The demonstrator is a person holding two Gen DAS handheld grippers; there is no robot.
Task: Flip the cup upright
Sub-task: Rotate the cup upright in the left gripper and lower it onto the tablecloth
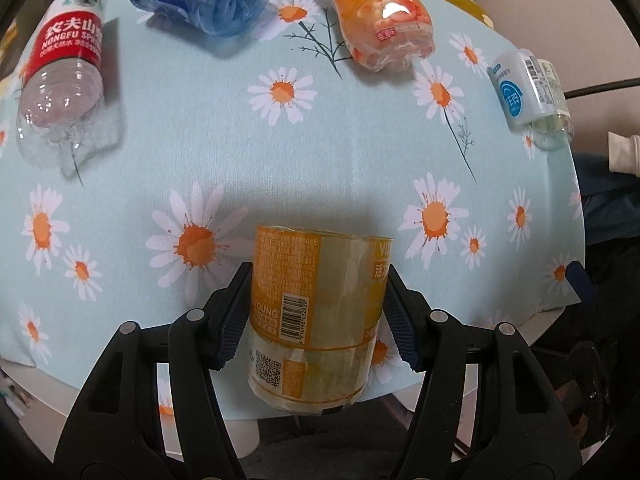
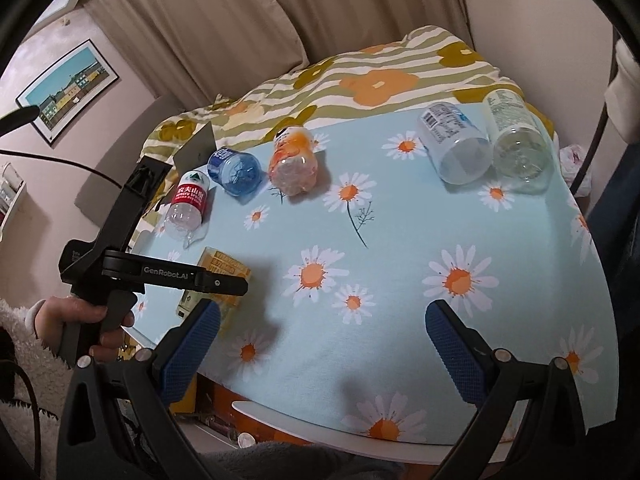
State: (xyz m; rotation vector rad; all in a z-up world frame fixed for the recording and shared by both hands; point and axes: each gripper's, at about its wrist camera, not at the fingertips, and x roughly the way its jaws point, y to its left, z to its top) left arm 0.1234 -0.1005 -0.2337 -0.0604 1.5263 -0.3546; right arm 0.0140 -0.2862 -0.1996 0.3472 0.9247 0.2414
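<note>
Left tongs (image 1: 318, 312): clamped on yellow cup (image 1: 316, 312) | right tongs (image 2: 322, 344): open, idle | risk: slick label slipping mid-rotation near desk (image 1: 340, 168) edge

Left wrist view sits low and close at the near edge of the pale blue daisy-print tablecloth (image 1: 340, 168), looking across to the far bottles, while the right wrist view hangs higher and farther back, taking in that same cloth (image 2: 400, 248) whole.

Left claw (image 1: 318, 316) clamps yellow-labelled cup (image 1: 316, 312) over daisy tablecloth (image 1: 224, 132).
</note>
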